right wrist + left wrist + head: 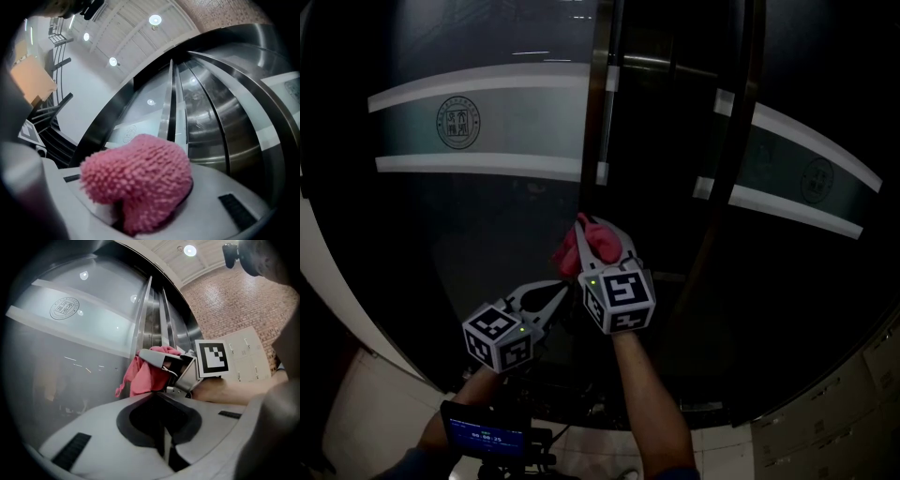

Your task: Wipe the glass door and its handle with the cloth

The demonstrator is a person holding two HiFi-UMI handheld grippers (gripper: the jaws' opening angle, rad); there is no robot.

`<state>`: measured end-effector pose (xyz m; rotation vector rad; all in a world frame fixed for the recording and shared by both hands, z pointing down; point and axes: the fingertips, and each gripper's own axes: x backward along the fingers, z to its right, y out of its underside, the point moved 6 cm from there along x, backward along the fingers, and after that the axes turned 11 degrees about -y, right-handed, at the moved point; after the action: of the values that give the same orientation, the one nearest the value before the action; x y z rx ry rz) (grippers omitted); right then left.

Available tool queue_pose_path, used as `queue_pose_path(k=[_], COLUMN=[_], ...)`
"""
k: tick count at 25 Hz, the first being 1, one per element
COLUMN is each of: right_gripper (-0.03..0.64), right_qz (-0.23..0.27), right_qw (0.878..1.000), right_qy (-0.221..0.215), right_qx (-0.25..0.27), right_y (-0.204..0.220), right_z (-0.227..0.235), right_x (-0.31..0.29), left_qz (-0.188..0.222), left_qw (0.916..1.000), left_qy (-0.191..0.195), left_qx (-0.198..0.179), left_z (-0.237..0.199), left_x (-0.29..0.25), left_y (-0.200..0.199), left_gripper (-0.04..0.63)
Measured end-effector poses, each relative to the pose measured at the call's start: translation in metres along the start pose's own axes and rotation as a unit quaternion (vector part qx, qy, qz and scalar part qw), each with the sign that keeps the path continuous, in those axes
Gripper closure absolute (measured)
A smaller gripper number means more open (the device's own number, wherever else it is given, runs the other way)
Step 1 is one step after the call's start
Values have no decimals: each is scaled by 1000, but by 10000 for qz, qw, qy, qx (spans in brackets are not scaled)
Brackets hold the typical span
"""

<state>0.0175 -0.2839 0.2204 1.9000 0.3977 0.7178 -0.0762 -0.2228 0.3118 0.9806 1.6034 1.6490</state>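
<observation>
In front of me, the dark glass door (487, 216) has a frosted band (525, 122) carrying a round seal (459, 123), but its lettering is too small for me to read. My right gripper (596, 242) is clamped on the pink cloth (581, 246), close up to the glass just below a vertical metal bar (601, 103). My left gripper (555, 295) sits just beside it, jaws together with nothing between them.
</observation>
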Motion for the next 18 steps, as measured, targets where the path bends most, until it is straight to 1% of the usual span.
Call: queue_pose_path(k=[2,4,6,8,10,12,13,16,18], right_gripper=[561,561,561,561,561,561,561,561,561], right_qz=[64,246,396,282,1,-199,-272,-420,-443], right_qw=[10000,9997,9992,9995,9999,9991,9986,9972,9965], right_qy=[0,1,38,78,146,312,386,492,538], right_qx=[30,39,75,76,-88,-205,-237,-365,-455], right_y=[-4,-6,-1,11,26,41,46,60,67], right_z=[-5,-17,-33,-50,-66,-78,-83,-96,-100], right_x=[9,27,53,78,101,123,132,151,160], left_qz=[0,34,82,113,146,150,118,-74,-227], left_qw=[10000,9997,9989,9975,9967,9968,9973,9986,9988], left_qy=[-34,-81,-124,-162,-195,-189,-177,-168,-50], left_qx=[-82,-209,-454,-674,-776,-765,-698,-496,-427], left_z=[1,2,5,12,19,26,31,43,55], left_x=[2,6,12,18,25,31,35,41,42], left_y=[-1,0,4,11,22,37,45,70,84], left_gripper=[592,592,592,592,592,592,592,592,592])
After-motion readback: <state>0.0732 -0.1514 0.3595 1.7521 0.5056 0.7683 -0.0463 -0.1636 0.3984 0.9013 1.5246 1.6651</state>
